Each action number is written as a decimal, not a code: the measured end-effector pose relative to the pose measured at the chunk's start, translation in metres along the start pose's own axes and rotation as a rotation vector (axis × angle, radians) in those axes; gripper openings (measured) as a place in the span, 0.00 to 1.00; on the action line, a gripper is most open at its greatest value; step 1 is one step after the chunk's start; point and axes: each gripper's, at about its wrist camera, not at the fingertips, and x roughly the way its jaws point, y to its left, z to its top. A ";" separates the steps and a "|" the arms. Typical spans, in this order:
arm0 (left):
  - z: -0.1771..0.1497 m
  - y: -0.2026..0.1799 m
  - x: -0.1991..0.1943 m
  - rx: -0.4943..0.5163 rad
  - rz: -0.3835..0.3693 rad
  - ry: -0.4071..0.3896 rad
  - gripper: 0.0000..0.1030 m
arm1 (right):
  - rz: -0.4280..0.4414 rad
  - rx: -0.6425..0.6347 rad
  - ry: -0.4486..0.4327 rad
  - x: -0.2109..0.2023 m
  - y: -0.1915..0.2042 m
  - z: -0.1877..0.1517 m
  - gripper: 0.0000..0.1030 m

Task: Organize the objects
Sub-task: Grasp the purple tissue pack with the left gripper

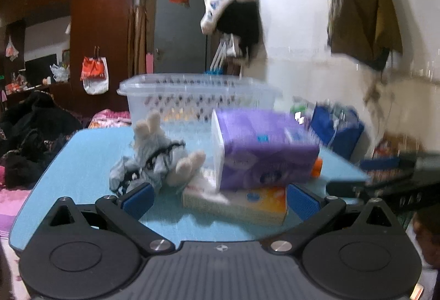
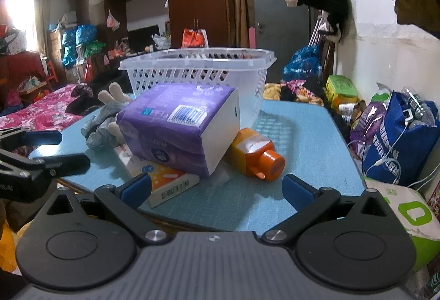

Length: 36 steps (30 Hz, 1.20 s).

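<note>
A purple tissue pack [image 2: 178, 129] lies tilted on a white-and-orange box [image 2: 162, 179] on the blue table mat [image 2: 302, 149]. An orange bottle [image 2: 255, 153] lies on its side to the pack's right. A grey plush toy [image 2: 107, 118] lies to the left, and a clear perforated basket [image 2: 198, 72] stands behind. My right gripper [image 2: 217, 190] is open at the table's near edge, short of the box and bottle. In the blurred left wrist view my left gripper [image 1: 220, 202] is open around the near end of the box [image 1: 239, 203], below the pack [image 1: 264, 149] and beside the toy [image 1: 156, 157].
A blue bag [image 2: 398, 140], a green-and-white carton [image 2: 412, 214] and a green tub [image 2: 341, 91] crowd the right side by the wall. A bed with a pink floral cover [image 2: 41, 110] lies left of the table. Clothes hang on the wall above.
</note>
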 end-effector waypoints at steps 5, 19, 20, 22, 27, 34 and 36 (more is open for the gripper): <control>0.005 0.012 0.002 -0.007 0.044 -0.067 1.00 | -0.021 -0.024 -0.097 -0.006 -0.003 -0.001 1.00; -0.002 0.002 0.027 0.195 -0.167 -0.128 0.75 | 0.112 -0.023 -0.146 0.015 -0.015 0.009 1.00; -0.003 0.003 0.030 0.186 -0.179 -0.124 0.73 | 0.124 -0.023 -0.144 0.016 -0.014 0.009 1.00; -0.002 0.007 0.039 0.175 -0.197 -0.119 0.69 | 0.152 -0.023 -0.155 0.017 -0.013 0.011 1.00; 0.000 0.015 0.056 0.209 -0.219 -0.123 0.62 | 0.184 -0.065 -0.171 0.019 -0.010 0.014 0.97; -0.001 0.019 0.068 0.248 -0.288 -0.133 0.62 | 0.233 -0.093 -0.129 0.039 -0.020 0.012 0.87; 0.001 0.020 0.072 0.253 -0.319 -0.128 0.62 | 0.275 -0.080 -0.124 0.043 -0.026 0.012 0.86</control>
